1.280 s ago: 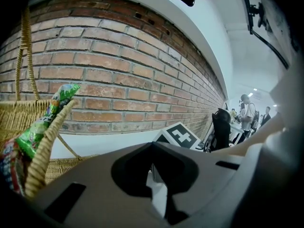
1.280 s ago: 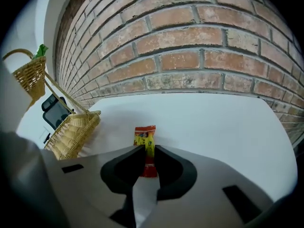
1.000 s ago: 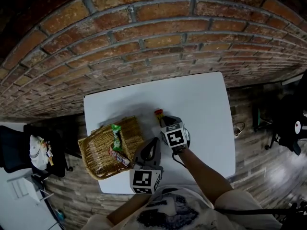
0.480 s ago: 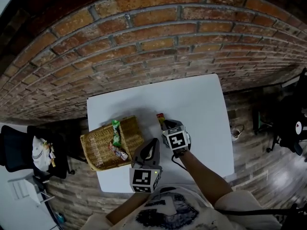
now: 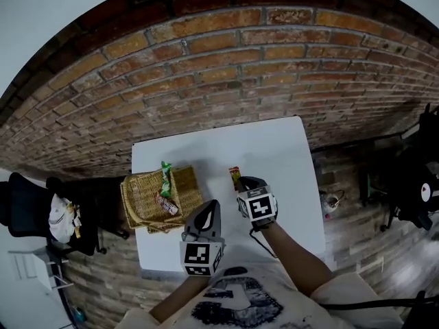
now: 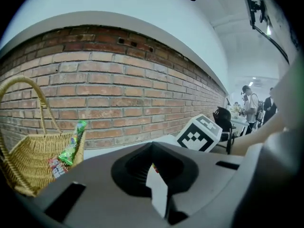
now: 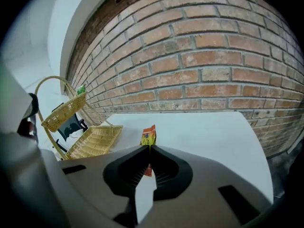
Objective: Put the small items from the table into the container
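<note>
My right gripper point(image 5: 241, 182) is shut on a small orange and yellow packet point(image 5: 235, 176) and holds it above the middle of the white table point(image 5: 288, 156). In the right gripper view the packet point(image 7: 148, 136) sticks up from between the closed jaws of that gripper point(image 7: 148, 147). A wicker basket point(image 5: 144, 201) stands at the table's left edge with a green packet point(image 5: 165, 178) and a red packet point(image 5: 167, 206) in it. My left gripper point(image 5: 211, 205) hovers just right of the basket, shut and with nothing in it point(image 6: 152, 145). The left gripper view shows the basket point(image 6: 28, 163) at left.
A brick wall point(image 5: 219, 74) runs behind the table. A dark chair with a bag point(image 5: 58, 214) stands on the floor to the left of the basket. The basket's tall handle point(image 7: 52, 91) arches over it. Bare table surface lies to the right of my right gripper.
Both grippers have risen from the table. The right one carries the orange packet up with it. The basket and its packets have stayed in place.
</note>
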A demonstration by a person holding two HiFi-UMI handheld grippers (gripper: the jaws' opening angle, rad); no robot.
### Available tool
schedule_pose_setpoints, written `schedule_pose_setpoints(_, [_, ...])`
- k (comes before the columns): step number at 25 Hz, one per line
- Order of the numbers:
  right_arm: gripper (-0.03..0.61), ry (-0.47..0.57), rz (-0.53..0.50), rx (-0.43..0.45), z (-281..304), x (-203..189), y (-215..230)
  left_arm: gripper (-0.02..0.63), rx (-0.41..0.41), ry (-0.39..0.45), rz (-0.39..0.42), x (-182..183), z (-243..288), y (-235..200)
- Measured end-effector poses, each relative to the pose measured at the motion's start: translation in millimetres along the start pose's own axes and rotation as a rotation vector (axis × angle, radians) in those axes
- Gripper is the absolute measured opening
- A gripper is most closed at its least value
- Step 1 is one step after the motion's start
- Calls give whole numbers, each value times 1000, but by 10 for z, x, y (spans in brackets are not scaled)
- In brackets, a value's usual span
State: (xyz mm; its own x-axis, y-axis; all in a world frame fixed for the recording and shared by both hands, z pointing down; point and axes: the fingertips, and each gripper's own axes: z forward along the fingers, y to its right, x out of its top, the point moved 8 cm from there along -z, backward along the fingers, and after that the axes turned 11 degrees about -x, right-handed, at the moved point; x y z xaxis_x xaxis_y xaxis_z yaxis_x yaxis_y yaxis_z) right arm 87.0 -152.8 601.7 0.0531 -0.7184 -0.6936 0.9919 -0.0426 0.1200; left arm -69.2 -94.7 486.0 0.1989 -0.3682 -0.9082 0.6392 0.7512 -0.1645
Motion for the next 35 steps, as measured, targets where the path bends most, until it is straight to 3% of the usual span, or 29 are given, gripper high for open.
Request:
schedule_pose_setpoints(12, [31, 115, -37, 73, -773, 66, 107, 48, 118, 74, -2, 90, -253, 364])
schedule_pose_setpoints(20, [31, 141, -48, 131, -965, -22, 89, 48, 195, 90, 4, 41, -453, 546])
schedule_pose_setpoints(35, [31, 83, -106, 172, -855, -207, -697, 48, 286, 97, -54, -277, -1164, 83])
